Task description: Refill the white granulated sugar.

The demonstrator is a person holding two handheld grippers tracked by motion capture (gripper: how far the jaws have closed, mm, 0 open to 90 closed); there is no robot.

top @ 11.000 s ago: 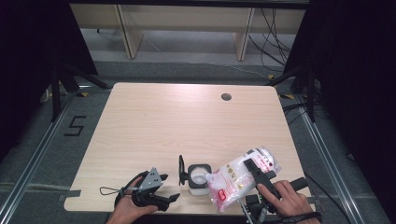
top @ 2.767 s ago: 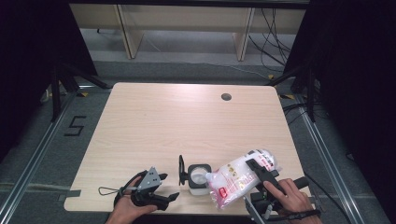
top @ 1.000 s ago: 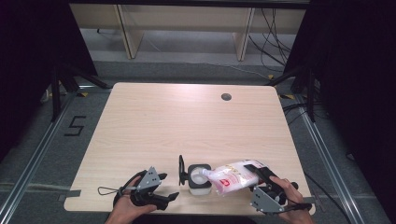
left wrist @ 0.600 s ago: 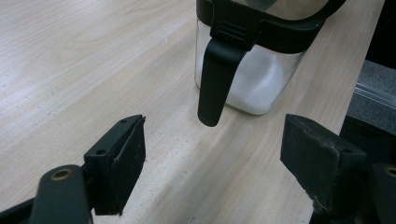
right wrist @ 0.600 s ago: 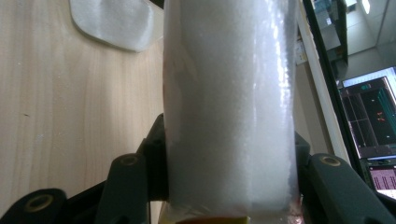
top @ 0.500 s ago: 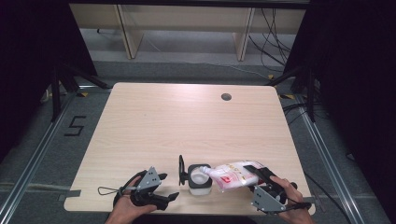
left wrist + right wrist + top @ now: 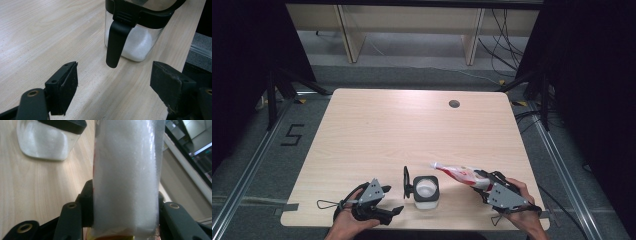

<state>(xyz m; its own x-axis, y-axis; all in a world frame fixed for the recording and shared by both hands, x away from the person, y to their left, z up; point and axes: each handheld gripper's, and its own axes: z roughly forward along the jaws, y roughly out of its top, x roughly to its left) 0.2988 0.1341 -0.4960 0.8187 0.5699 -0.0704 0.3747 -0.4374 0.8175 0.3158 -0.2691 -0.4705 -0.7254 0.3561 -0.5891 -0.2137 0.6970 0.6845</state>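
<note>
The pale wooden surface (image 7: pixel 412 125) carries one thing near its front edge: a clear jar (image 7: pixel 426 191) with a black rim, its black lid swung open to one side, and white grains filling the lower part.

Just right of the jar, the right gripper (image 7: pixel 486 185) clamps a clear bag (image 7: pixel 459 173) of the same white grains, red print on it, held nearly level with its free end pointing toward the jar's mouth. In the right gripper view the jaws have just been closing and press both sides of the bag (image 7: pixel 126 177).

The left gripper (image 7: pixel 387 202) rests on the surface left of the jar, jaws wide apart with nothing between them, facing the hanging lid tab (image 7: pixel 115 42).

The step in hand looks like pouring from bag to jar. Next, the bag's end should come over the opening and tip down, slowly so grains don't spill past the rim.
</note>
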